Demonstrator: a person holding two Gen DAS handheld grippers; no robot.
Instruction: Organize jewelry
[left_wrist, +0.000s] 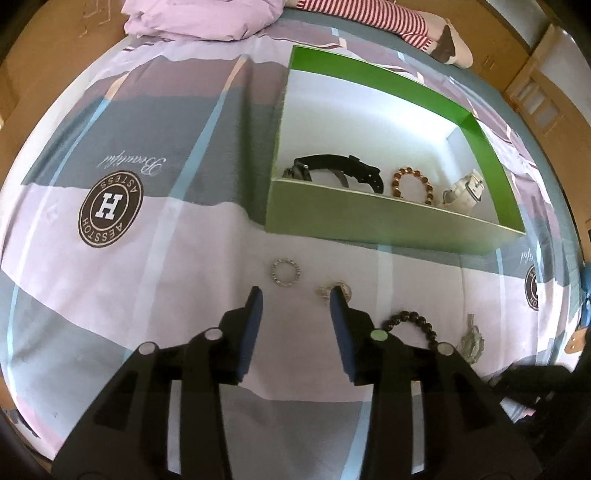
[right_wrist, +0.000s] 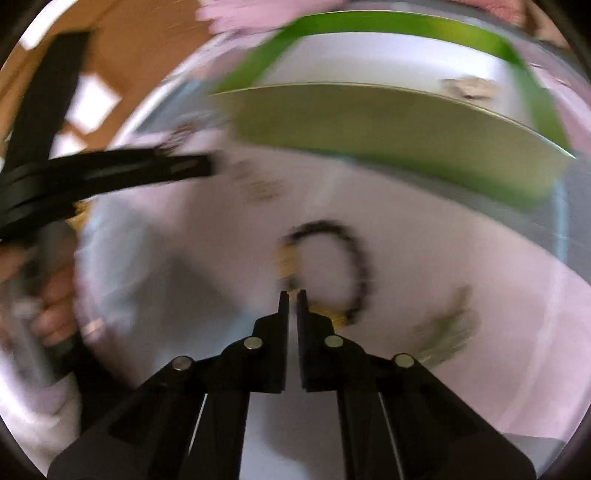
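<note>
- Jewelry pieces sit partly inside the green open cardboard box (left_wrist: 391, 221) with white lining, partly on the bedsheet (left_wrist: 129, 280) in front of it; the box is your landmark.
- Inside the box, along its near wall: black strap watch (left_wrist: 343, 171) at left, amber-brown bead bracelet (left_wrist: 412, 184) in the middle, white strap watch (left_wrist: 465, 192) at right.
- Outside the box, in front of its near wall: small silvery bead ring-shaped bracelet (left_wrist: 285, 272), then a small gold-and-silver piece (left_wrist: 341, 290) that is half hidden behind a finger.
- Farther from the box, toward you: black round-bead bracelet (left_wrist: 413, 325) and a pale green translucent trinket (left_wrist: 471, 341) beside it.
- Your left gripper (left_wrist: 295, 295) hovers over the sheet in front of the box, jaws spread wide, nothing between them.
- Its right fingertip overlaps the gold-and-silver piece in view; contact can't be told.
- Your right gripper (right_wrist: 293, 293) has jaws nearly together with a thin slit left; nothing visibly pinched.
- Right wrist view is heavily motion-blurred: the black bead bracelet (right_wrist: 343, 266) with a yellowish section lies just beyond the tips, in front of the box (right_wrist: 388, 133).
- The green trinket (right_wrist: 447, 328) shows blurred to the right of the tips.
- The left gripper body (right_wrist: 110, 170) and your hand (right_wrist: 51, 310) on it show left of the box.
</note>
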